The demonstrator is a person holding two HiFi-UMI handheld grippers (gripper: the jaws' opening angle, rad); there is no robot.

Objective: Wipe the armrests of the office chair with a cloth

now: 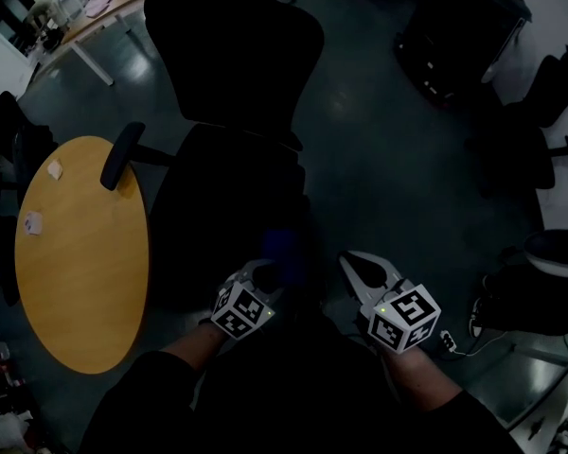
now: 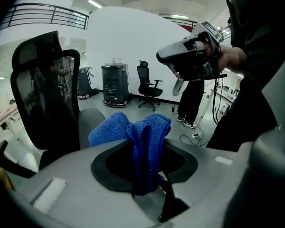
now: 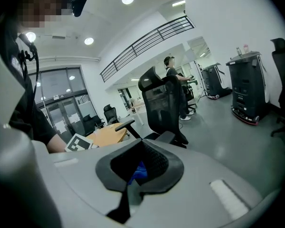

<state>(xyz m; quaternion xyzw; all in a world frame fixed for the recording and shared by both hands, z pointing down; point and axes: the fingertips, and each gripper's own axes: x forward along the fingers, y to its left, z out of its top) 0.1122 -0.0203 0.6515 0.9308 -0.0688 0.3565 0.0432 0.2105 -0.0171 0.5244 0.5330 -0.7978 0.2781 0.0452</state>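
Head view showed the left gripper [image 1: 263,278] clamped on the blue cloth [image 1: 282,248] near the front of the chair [image 1: 232,74] seat, well apart from the armrest [image 1: 121,155] by the table [image 1: 80,263]. The right gripper [image 1: 352,265] hung beside it, jaws drawn together, gripping nothing.

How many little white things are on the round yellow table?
2: one white thing near the table's far edge beside the armrest, the other closer, along its left edge.
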